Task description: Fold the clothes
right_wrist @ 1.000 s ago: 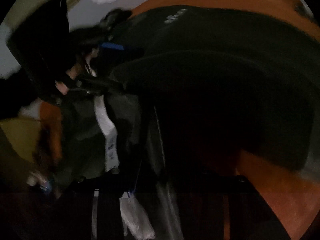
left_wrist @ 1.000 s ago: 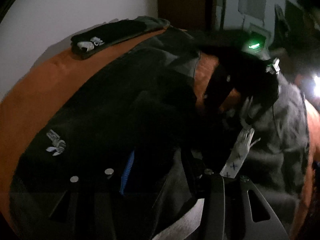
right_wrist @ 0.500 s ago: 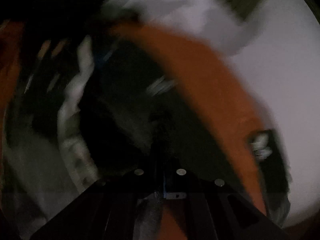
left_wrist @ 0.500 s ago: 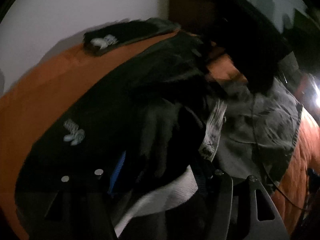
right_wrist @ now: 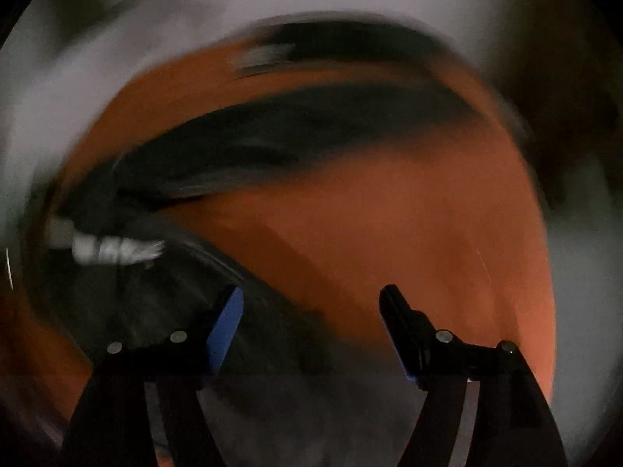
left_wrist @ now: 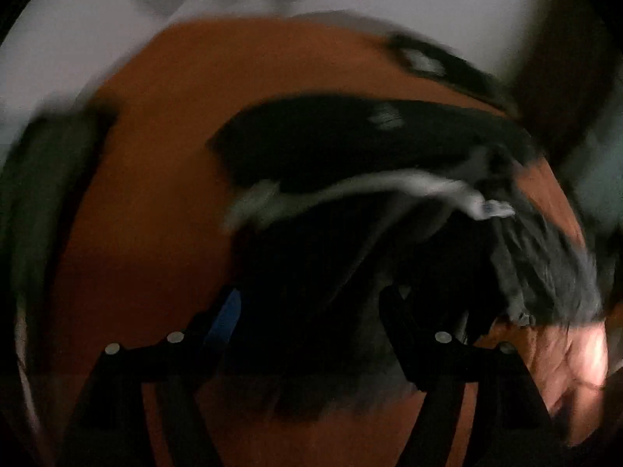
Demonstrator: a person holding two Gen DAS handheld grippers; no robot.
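Note:
The picture is dark and smeared by motion. A black garment point(left_wrist: 350, 144) with a white logo lies on the orange sheet point(left_wrist: 163, 194), and its pale waistband point(left_wrist: 350, 190) runs across the middle. My left gripper point(left_wrist: 311, 311) has its jaws opening, with dark cloth lying loosely between the fingers and no pad seen pressing on it. In the right wrist view the same black garment point(right_wrist: 272, 136) lies at upper left with the pale band point(right_wrist: 117, 251) beside it. My right gripper point(right_wrist: 311, 303) hangs over bare orange sheet point(right_wrist: 389, 233), its jaws opening with nothing between them.
A second, folded black garment point(left_wrist: 428, 64) with a white logo lies at the far edge of the sheet, near the pale wall point(left_wrist: 117, 19). A grey garment point(left_wrist: 545, 272) lies at the right. A brightly lit crumpled patch of sheet point(left_wrist: 564, 358) shows at lower right.
Both views have swung quickly across the bed. My right gripper was shut on cloth and now stands wide with nothing in it. My left gripper's jaws have spread wider over the dark cloth.

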